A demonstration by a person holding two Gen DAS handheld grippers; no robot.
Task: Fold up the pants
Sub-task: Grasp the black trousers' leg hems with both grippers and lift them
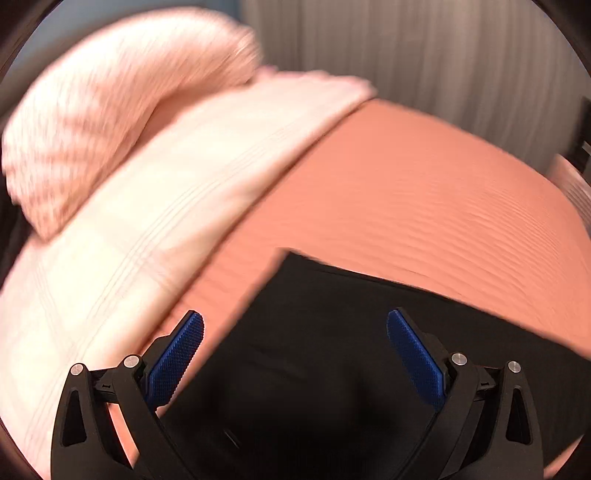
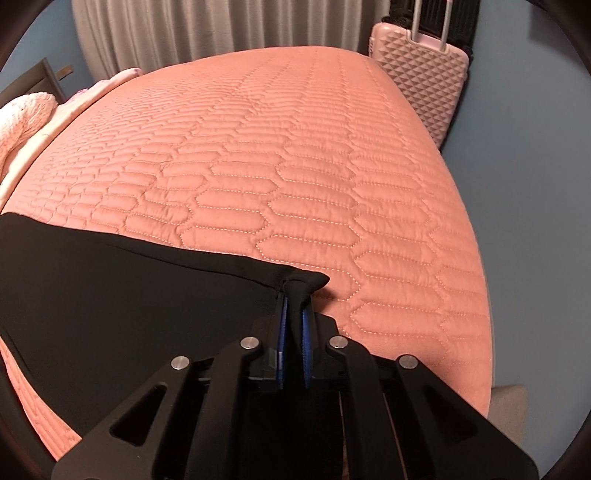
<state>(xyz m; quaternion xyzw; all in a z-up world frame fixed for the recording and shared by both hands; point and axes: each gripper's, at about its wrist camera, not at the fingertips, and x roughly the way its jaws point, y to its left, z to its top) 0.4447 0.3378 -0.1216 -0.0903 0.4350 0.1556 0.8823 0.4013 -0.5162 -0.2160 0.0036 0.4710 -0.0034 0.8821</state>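
Observation:
The black pants point(image 1: 332, 332) lie on the salmon quilted bedspread point(image 1: 406, 192). My left gripper point(image 1: 294, 321) is open above the pants near their left corner, with nothing between its blue pads point(image 1: 177, 354). The left wrist view is blurred. In the right wrist view the pants point(image 2: 110, 288) spread to the left over the bedspread point(image 2: 295, 166). My right gripper point(image 2: 294, 295) is shut on the right corner of the pants, with a fold of black cloth pinched between the blue pads point(image 2: 282, 332).
A pale pink pillow point(image 1: 147, 229) and a fluffy pink blanket point(image 1: 103, 118) lie at the bed's left end. A pink hard-shell suitcase point(image 2: 421, 77) stands beyond the far right corner. Grey curtains point(image 2: 221, 29) hang behind. The bed's right edge point(image 2: 484, 295) drops off to blue floor.

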